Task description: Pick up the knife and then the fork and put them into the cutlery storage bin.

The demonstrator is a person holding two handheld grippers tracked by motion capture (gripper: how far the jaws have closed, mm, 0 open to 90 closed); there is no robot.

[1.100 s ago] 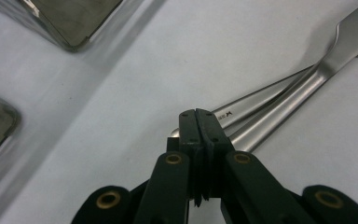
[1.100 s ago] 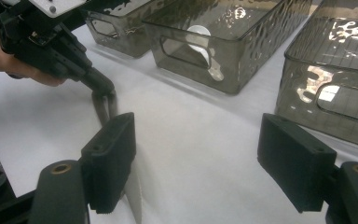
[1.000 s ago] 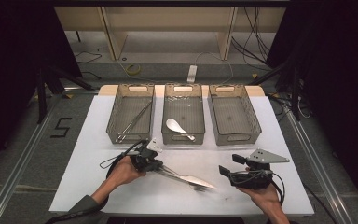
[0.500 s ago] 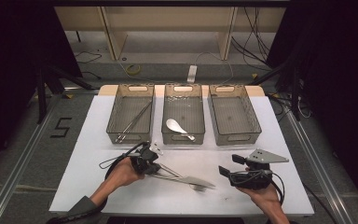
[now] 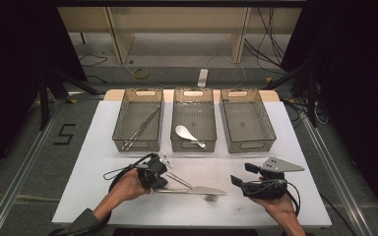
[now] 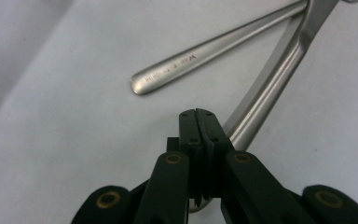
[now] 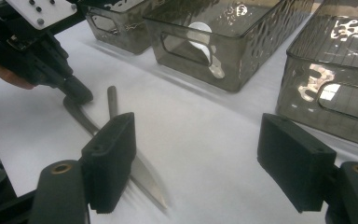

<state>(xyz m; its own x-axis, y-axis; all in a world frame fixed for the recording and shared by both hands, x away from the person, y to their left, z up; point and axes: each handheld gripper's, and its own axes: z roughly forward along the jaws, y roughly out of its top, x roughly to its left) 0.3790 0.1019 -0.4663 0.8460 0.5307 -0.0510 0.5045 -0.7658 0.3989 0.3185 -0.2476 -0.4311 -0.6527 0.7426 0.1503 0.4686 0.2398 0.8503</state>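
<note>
Count, left to right in the high view: three smoky translucent plastic bins in a row across the upper middle of the white counter (image 5: 103,196).

Left bin (image 5: 139,120): thin metal chopsticks (image 5: 141,127) lying diagonal, looks like one pair, exact count hard to tell. Middle bin (image 5: 193,120): one white spoon (image 5: 187,133). Right bin (image 5: 247,120): can't make out any contents.

Lower middle of the high view, on the bare counter below the bins: two loose utensils. One flat steel table knife (image 5: 197,191) lying roughly horizontal, blade to the right. One steel fork (image 5: 187,184) running diagonal, handle upper left, tines (image 5: 209,197) at lower right just under the knife blade. The two cross near the tines.

Left gripper (image 5: 163,183), lower left of centre in the high view: fingers (image 6: 200,130) together, clamped on the knife handle (image 6: 261,102) at its left end. In the left gripper view the handle runs out from between the closed fingers to the upper right; fork handle (image 6: 177,65) lies just beside, not touched.

Right gripper (image 5: 236,182), lower right of the high view: fingers (image 7: 112,158) wide apart, holding nothing. In the right gripper view the knife blade (image 7: 147,179) lies on the counter near the left-hand finger; contact can't be told.
</note>
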